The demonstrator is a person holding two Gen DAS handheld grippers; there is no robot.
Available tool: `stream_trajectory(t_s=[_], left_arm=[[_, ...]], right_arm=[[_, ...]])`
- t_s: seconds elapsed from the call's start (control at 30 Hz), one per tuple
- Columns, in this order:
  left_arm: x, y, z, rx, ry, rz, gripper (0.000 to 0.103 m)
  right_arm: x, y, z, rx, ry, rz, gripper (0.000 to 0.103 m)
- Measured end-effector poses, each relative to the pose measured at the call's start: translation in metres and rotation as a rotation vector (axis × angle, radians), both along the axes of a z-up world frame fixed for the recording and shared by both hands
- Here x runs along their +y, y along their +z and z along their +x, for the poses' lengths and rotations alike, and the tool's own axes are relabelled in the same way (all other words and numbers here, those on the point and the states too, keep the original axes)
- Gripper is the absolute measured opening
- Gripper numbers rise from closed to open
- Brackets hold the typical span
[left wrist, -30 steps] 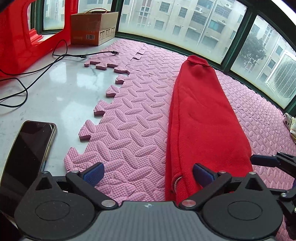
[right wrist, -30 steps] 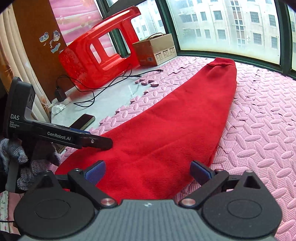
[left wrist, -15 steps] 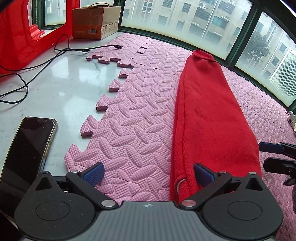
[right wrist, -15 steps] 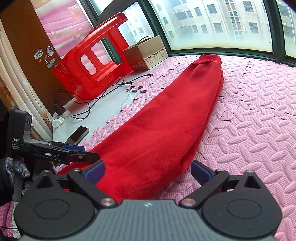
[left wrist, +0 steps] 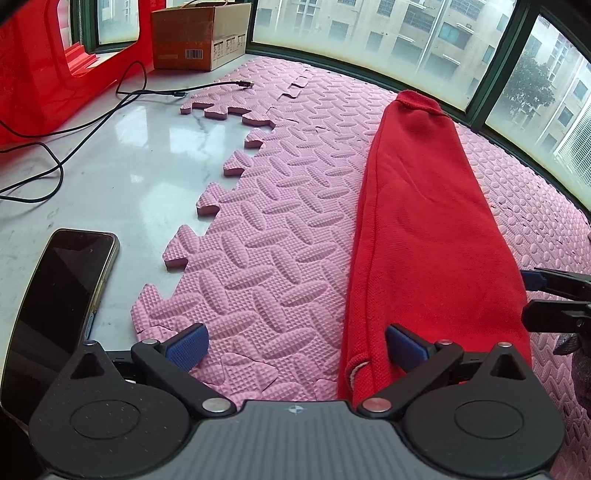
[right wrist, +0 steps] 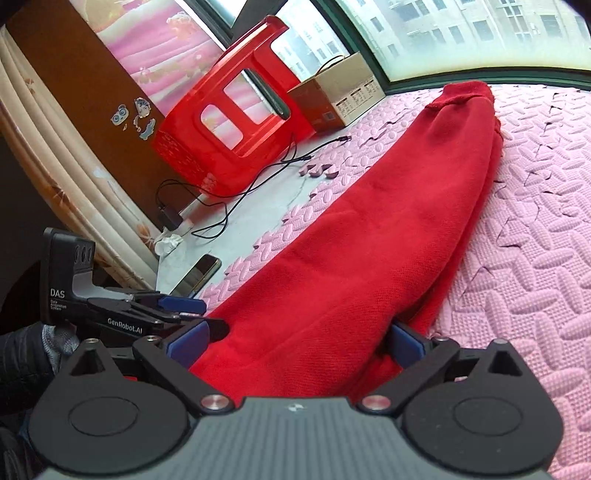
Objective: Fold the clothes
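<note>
garment (left wrist: 424, 229): on foam mat (left wrist: 280, 236), lengthwise, far end toward window
phone (left wrist: 55, 295): on bare floor, left of mat
cable (left wrist: 110, 107): behind phone
box (left wrist: 199, 35): far left, beside stool (right wrist: 229, 110)

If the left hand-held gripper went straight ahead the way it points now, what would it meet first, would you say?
Probably the pink foam mat: the open left hand-held gripper points along it, with the red garment just at its right finger. Depth is hard to judge, so it might brush the garment's left edge.

Red garment (left wrist: 424, 221) is matt knitted cloth; pink mat (left wrist: 280, 229) embossed foam; worktop (left wrist: 122, 162) glossy marble-like stone.
</note>
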State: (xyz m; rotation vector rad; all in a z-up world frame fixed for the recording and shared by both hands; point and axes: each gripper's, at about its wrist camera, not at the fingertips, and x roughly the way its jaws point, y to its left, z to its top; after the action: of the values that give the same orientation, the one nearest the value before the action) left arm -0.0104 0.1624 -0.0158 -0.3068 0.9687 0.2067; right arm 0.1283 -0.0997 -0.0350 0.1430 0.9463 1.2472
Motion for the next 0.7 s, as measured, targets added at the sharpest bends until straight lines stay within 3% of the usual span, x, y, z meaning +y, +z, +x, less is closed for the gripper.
stream_trajectory(t_s=[0.13, 0.27, 0.57, 0.7], left_arm=[[-0.001, 0.000, 0.000, 0.005, 0.001, 0.002, 0.103], [-0.001, 0.000, 0.000, 0.006, 0.004, 0.005, 0.103], [-0.001, 0.001, -0.003, -0.006, 0.007, 0.003, 0.103], [-0.001, 0.001, -0.003, -0.011, 0.005, 0.002, 0.103]], right_arm=[[-0.007, 0.003, 0.000, -0.001, 0.091, -0.039, 0.101], [-0.013, 0.009, -0.010, -0.060, 0.122, -0.109, 0.101], [-0.013, 0.030, -0.027, -0.156, -0.022, -0.062, 0.101], [-0.004, 0.034, -0.038, -0.138, -0.017, -0.017, 0.101]])
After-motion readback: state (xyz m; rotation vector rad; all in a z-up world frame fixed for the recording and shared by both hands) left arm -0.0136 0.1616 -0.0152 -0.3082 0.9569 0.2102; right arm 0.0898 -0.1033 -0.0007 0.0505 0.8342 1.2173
